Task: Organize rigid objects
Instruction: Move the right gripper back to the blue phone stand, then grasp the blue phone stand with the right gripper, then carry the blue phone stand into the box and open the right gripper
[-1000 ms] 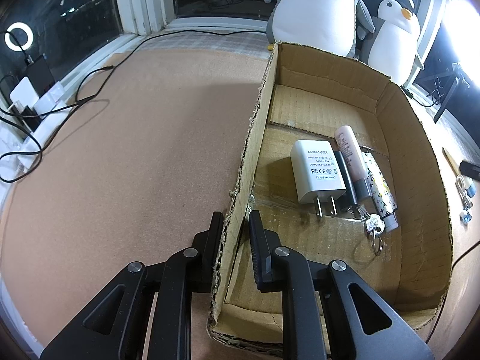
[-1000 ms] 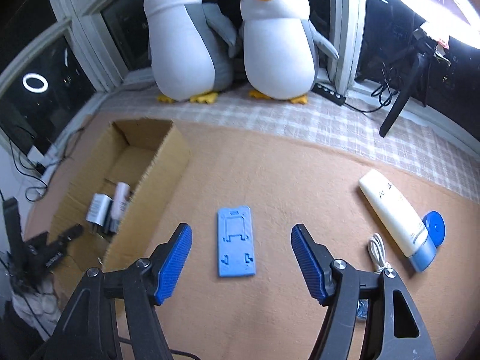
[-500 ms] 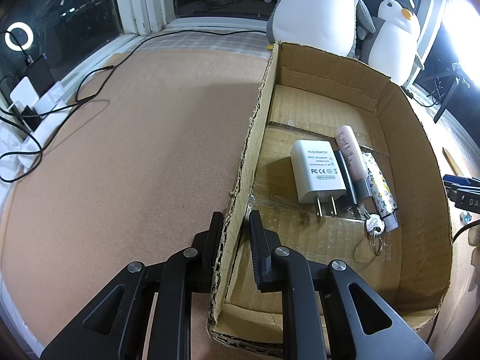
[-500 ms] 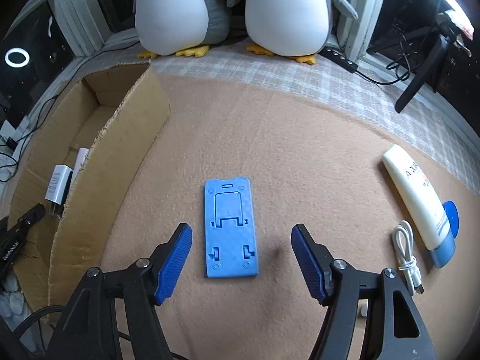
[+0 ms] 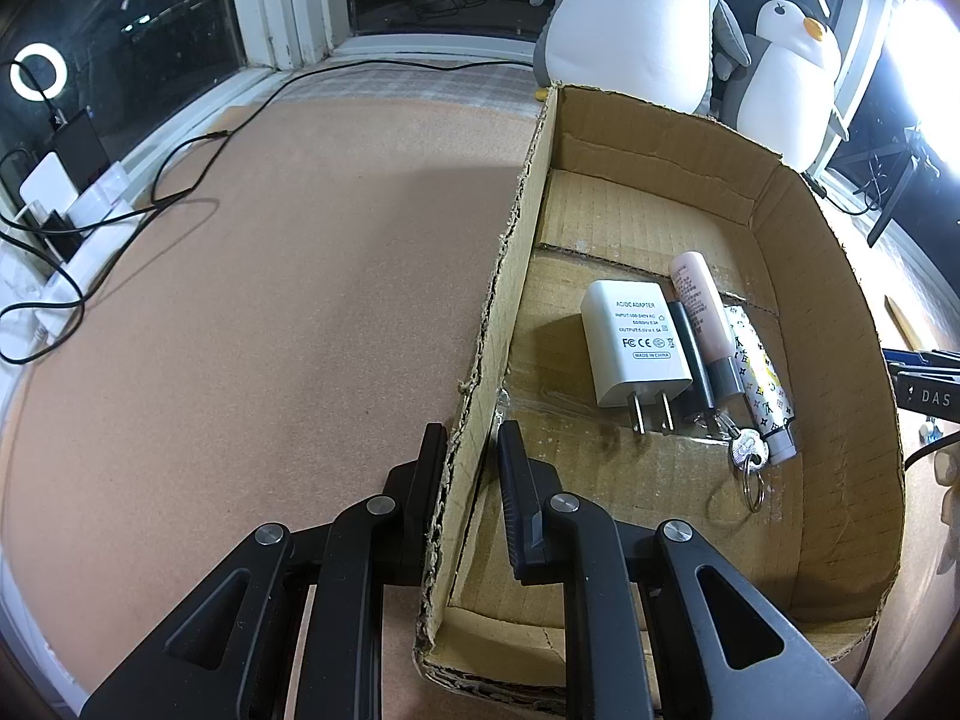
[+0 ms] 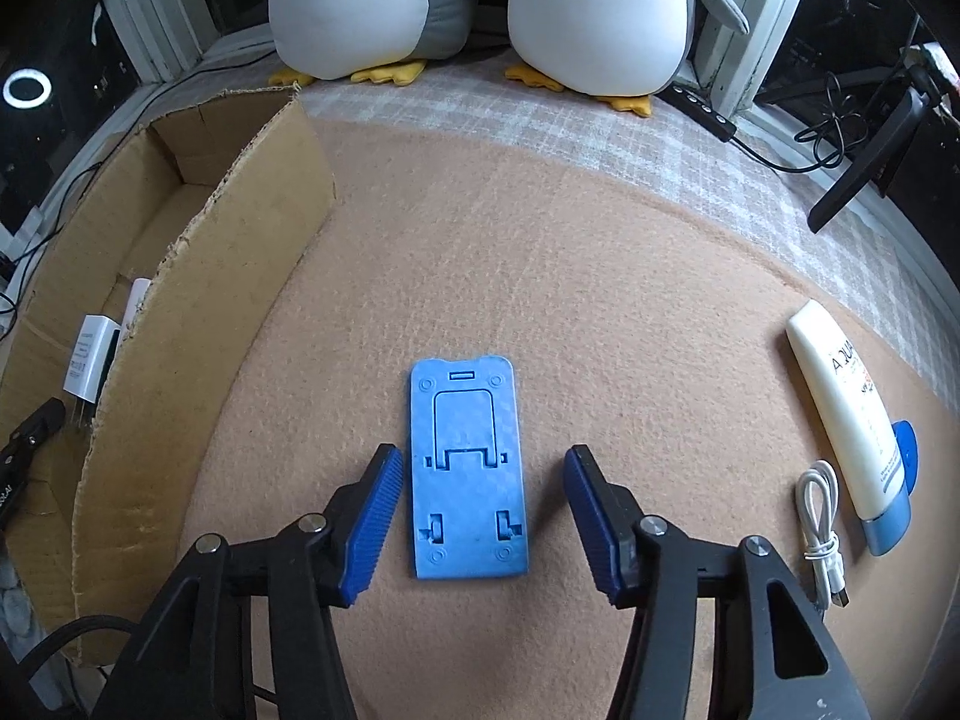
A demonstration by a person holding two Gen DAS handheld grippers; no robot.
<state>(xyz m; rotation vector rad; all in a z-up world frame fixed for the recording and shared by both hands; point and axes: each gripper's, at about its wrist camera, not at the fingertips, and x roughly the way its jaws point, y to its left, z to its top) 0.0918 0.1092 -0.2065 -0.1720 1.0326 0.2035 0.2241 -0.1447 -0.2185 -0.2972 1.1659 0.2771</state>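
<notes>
On the tan mat, the blue phone stand (image 6: 467,468) lay flat between the right gripper (image 6: 480,516)'s blue pads, which were closing without touching it. Beside it, the left gripper (image 5: 471,468) was clamped on the cardboard box (image 5: 498,324)'s side wall.

place: home | cues: 2 plush penguins (image 6: 480,0), window sill, ring light (image 5: 37,71)

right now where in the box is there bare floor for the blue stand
Free: the cardboard box floor at the far end beyond the white adapter, and the near end in front of the keys. Crowded: the middle, where adapter, tubes and keys lie side by side.
</notes>
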